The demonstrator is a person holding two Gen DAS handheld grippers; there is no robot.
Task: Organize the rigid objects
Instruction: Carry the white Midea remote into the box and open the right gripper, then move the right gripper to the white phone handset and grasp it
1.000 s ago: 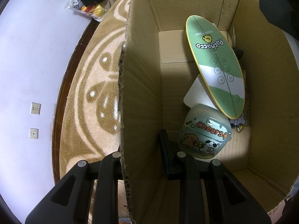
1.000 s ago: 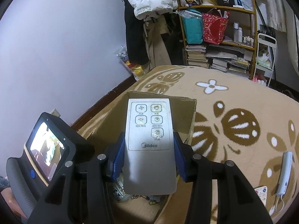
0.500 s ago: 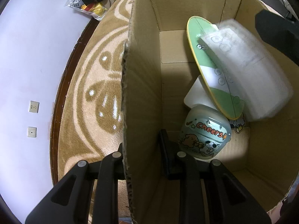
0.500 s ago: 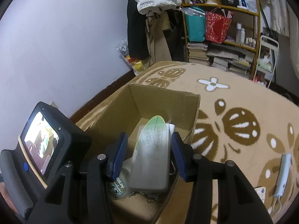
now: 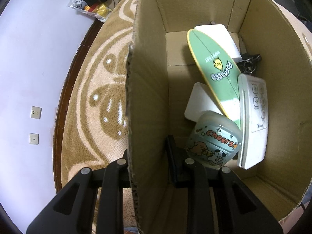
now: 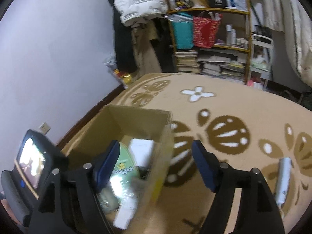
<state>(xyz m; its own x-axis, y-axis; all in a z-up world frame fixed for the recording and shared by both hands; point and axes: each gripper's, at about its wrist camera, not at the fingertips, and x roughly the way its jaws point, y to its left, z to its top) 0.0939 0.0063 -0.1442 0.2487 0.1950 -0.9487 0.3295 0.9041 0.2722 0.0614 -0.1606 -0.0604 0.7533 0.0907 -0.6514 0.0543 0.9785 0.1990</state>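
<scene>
Left tongs [image 5: 148, 158]: pinching near wall of open brown cardboard box [image 5: 148, 101], one finger inside, one outside. Right tongs [image 6: 156, 163]: jaws have just been opening, now spread wide, nothing between blue pads [image 6: 203, 165].

Box contents, count:
- 1 grey-white flat remote control [image 5: 253, 120], on edge against right wall, touching mint round tin
- 1 green oval board with yellow rim [image 5: 216, 68], tilted
- 1 mint round tin printed "Cheers" [image 5: 214, 138]
- 2 white flat blocks [image 5: 198, 103]
- key rings [image 5: 249, 64], number unclear

Outside box: 1 white slim remote [image 6: 282, 179] on beige patterned carpet [image 6: 243, 105].
</scene>
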